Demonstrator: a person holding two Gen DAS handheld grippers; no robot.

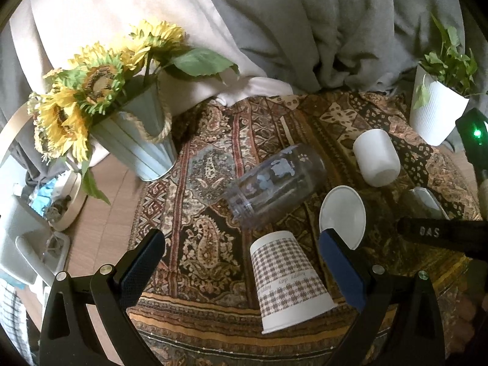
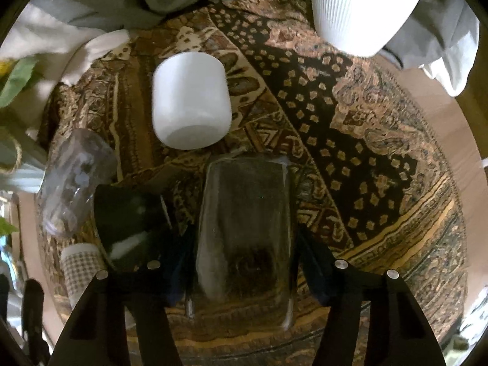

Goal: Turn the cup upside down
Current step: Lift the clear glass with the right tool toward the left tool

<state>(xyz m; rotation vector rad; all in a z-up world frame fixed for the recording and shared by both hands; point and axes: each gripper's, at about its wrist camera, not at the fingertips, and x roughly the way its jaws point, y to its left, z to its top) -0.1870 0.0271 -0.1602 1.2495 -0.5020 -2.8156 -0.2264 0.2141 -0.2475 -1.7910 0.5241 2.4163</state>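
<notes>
The right gripper (image 2: 244,262) pinches the clear glass cup (image 2: 244,228) between its fingers, long axis running forward along them. Beyond the glass stands the white cup (image 2: 190,103). The left gripper (image 1: 241,262) hangs spread around the houndstooth paper cup (image 1: 288,280).

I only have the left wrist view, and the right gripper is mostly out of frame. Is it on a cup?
Observer: A clear glass sits between the fingers of the right gripper, one at each side. It is too dark to judge whether they touch it.
Operator: Anything inside it?
Observer: Nothing visible. The patterned cloth shows through it.
</notes>
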